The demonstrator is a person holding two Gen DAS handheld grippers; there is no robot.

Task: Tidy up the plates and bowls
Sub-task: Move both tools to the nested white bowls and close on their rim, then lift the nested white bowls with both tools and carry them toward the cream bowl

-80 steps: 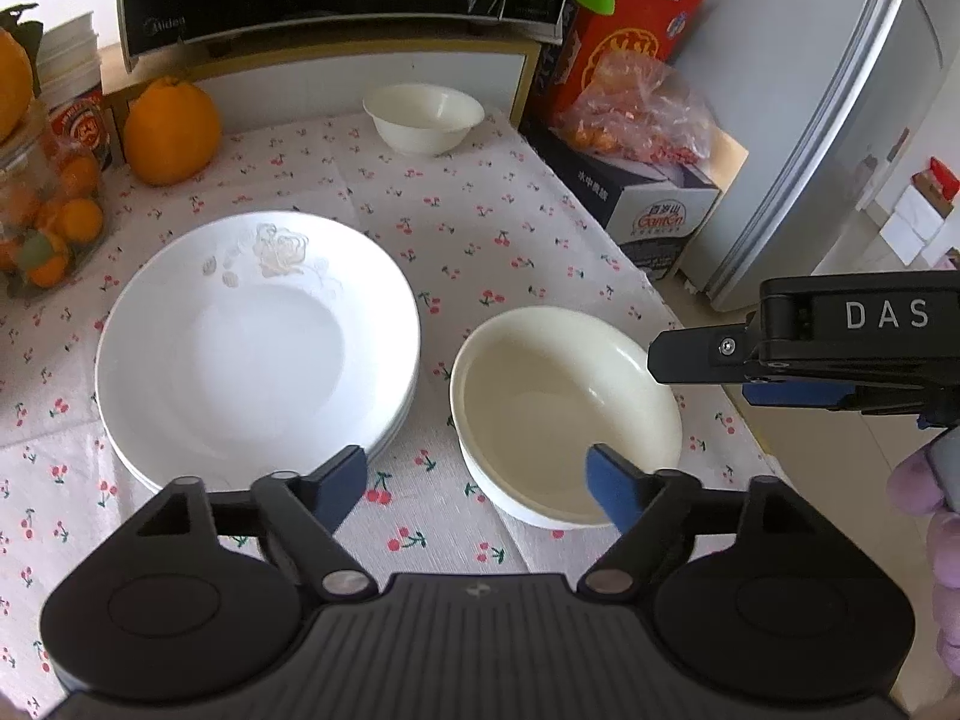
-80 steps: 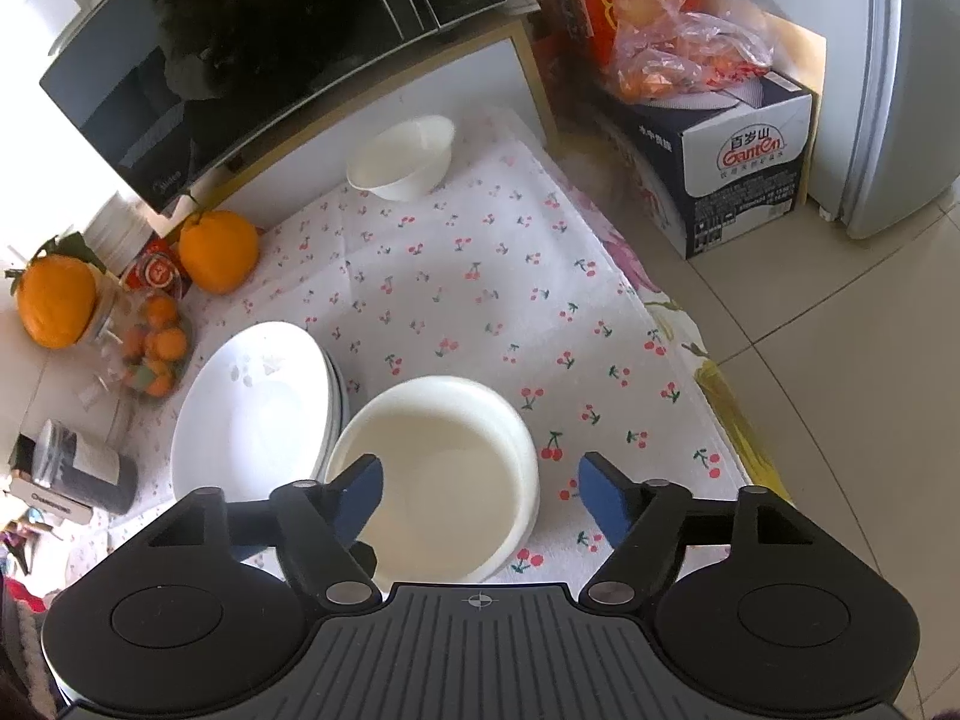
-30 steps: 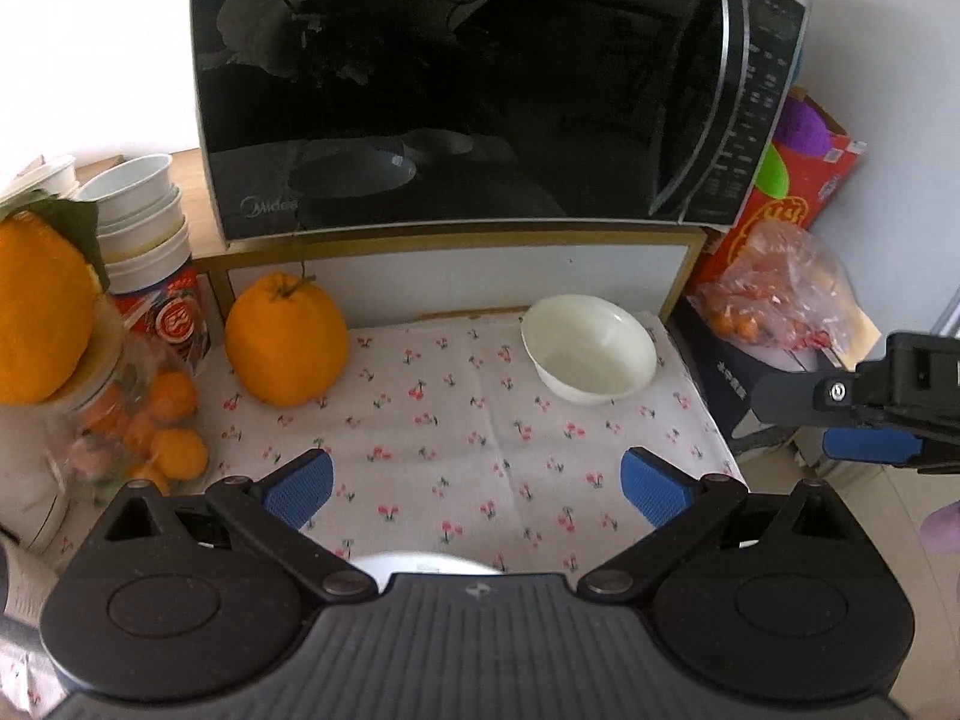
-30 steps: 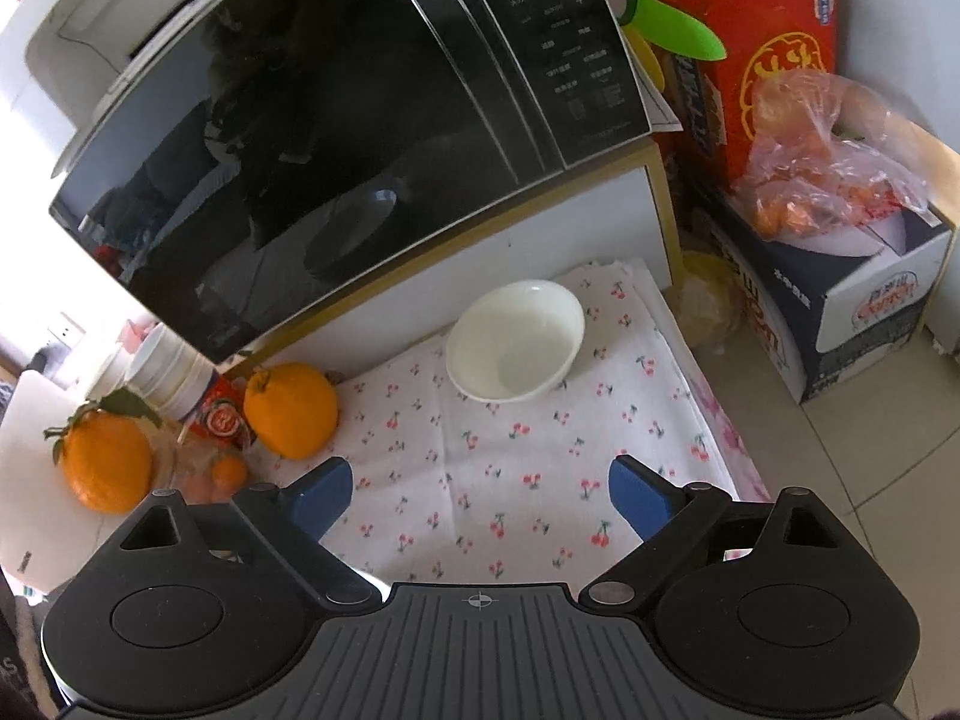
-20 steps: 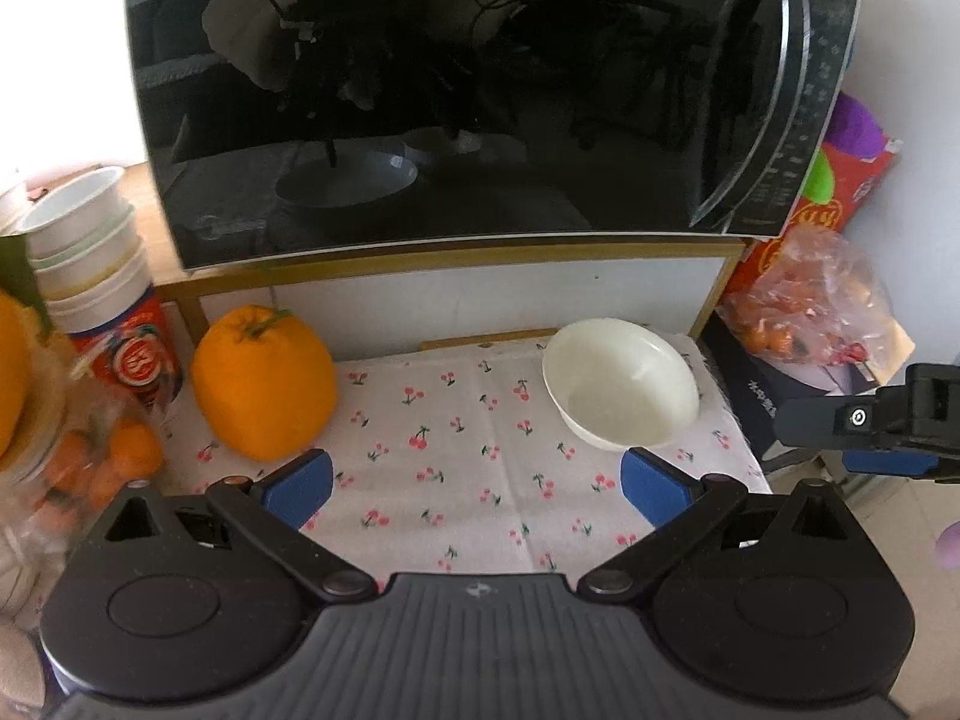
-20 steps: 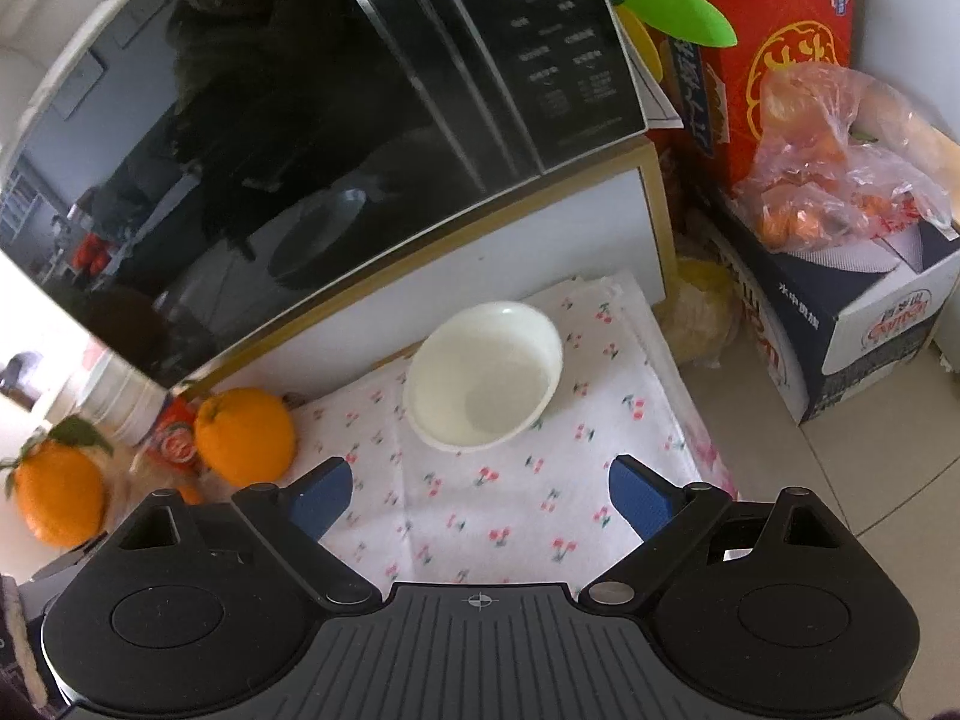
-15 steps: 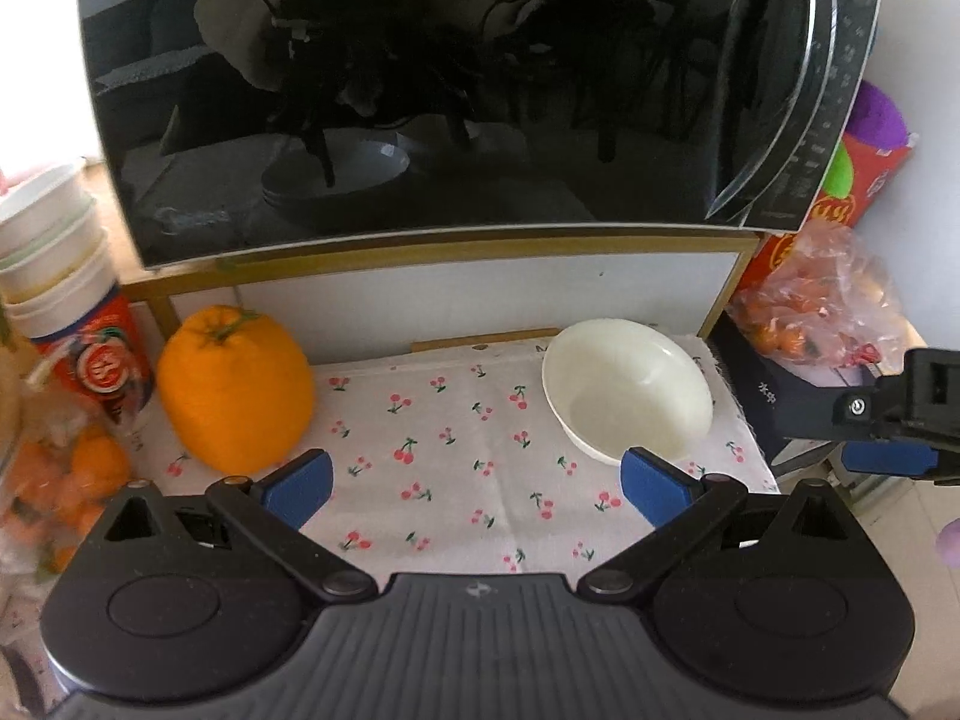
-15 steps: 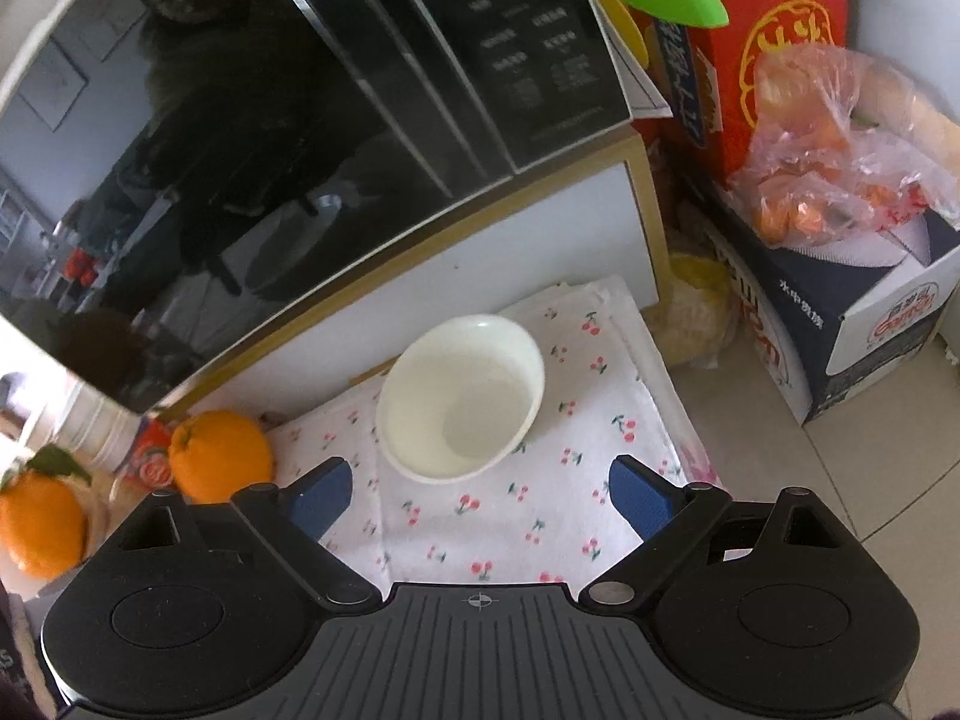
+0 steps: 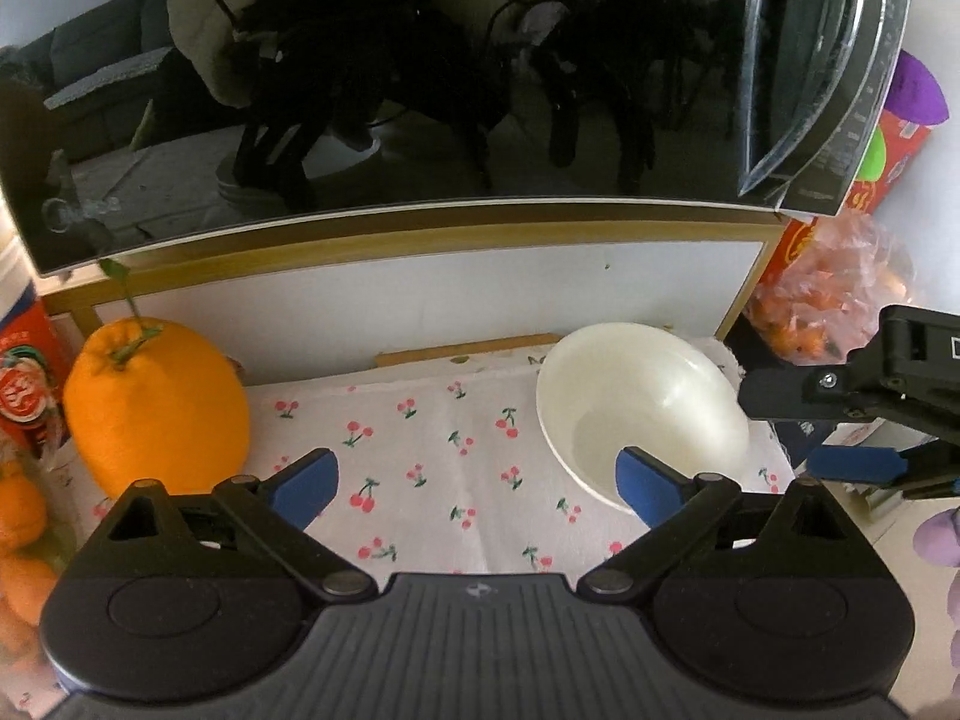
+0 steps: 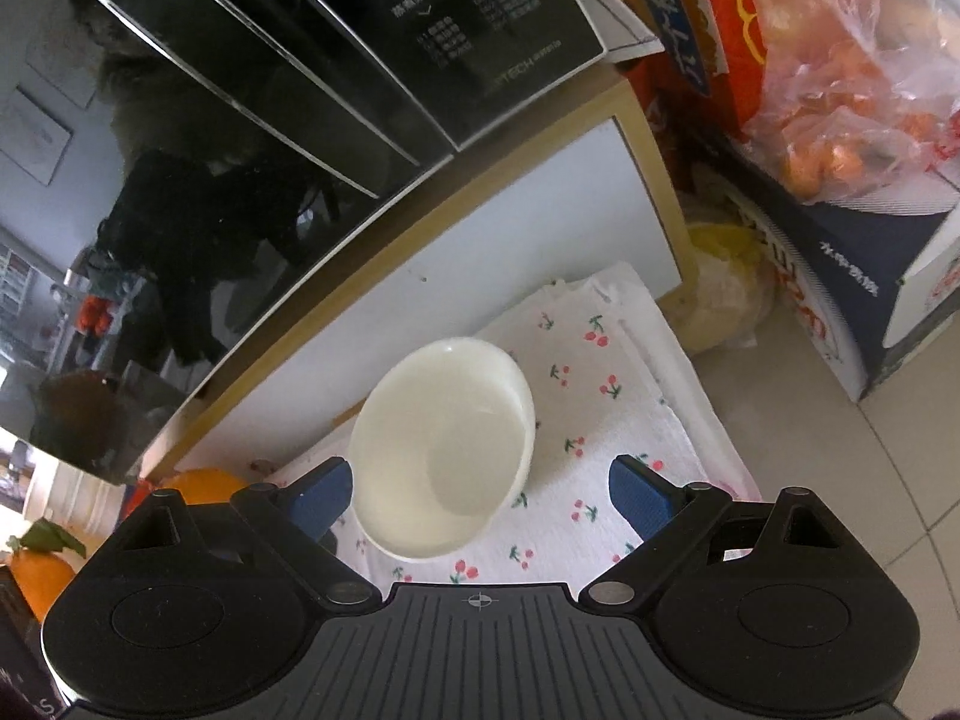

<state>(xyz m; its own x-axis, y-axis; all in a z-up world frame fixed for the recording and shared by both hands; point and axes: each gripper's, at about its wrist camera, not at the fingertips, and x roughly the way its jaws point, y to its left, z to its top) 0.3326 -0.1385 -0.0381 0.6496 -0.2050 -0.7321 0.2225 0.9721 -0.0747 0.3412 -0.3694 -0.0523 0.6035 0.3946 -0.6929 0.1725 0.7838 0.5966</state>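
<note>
Sitting at the far left of the left wrist view, a large orange fruit (image 9: 156,408) with a stem and leaf rests on the cherry-print cloth (image 9: 432,462), with a red-labelled cup (image 9: 24,384) and smaller oranges (image 9: 24,540) just beyond it at the frame edge. Behind the cloth runs a white panel with a wooden edge (image 9: 420,294), and above that the dark glossy door of a microwave (image 9: 384,78) fills the far part of the view.

The left gripper (image 9: 477,480) hangs over the bare cloth with its blue pads far apart; its jaws are closing slightly, and nothing lies between them. Its right pad overlaps the near rim of the small white bowl (image 9: 645,414) in the picture, though whether it touches cannot be told.

The bowl stands upright and empty on the far right part of the cloth, close to the white panel. The right gripper (image 9: 834,432) comes in from the right edge, just beside the bowl. In the right wrist view this gripper (image 10: 480,495) is spread wide, holding nothing, with the bowl (image 10: 444,456) lying between its fingers, nearer the left pad (image 10: 318,495).

Farther right, on the floor, sit a cardboard box (image 10: 870,288) and a plastic bag of oranges (image 10: 840,90).
</note>
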